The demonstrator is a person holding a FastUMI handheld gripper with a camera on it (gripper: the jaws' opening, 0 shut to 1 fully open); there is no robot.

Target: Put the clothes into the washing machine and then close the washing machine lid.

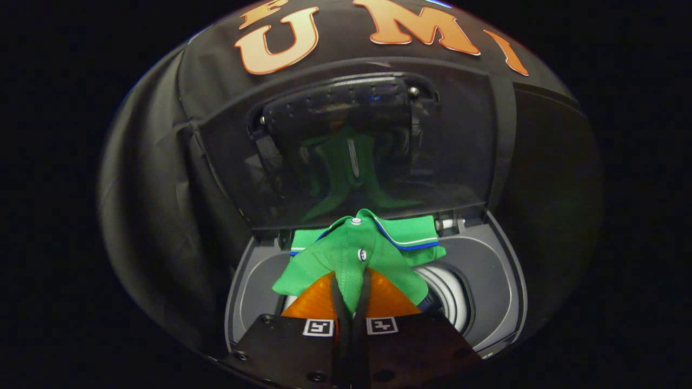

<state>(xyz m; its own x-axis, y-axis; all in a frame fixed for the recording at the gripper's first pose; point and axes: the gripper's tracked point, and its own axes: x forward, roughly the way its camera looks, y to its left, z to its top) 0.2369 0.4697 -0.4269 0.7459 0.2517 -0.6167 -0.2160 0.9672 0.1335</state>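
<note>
Gripper [351, 302] clamping one green shirt [359, 254]

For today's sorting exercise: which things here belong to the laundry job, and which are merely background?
Part of the job:
- green shirt, pinched between the fingers of the gripper, above the drum opening
- washing machine, top open
- lid, raised upright behind the shirt

Background:
- black cloth wall of the booth

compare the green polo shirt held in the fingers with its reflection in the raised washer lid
The green polo shirt is bright and sharp, with clear white buttons and a blue-striped collar; its reflection in the raised dark glossy washer lid is dim, murky and lacks that detail. The shirt hangs over the washer opening, pinched by the fingers; the reflection sits above it. Both are green.
</note>
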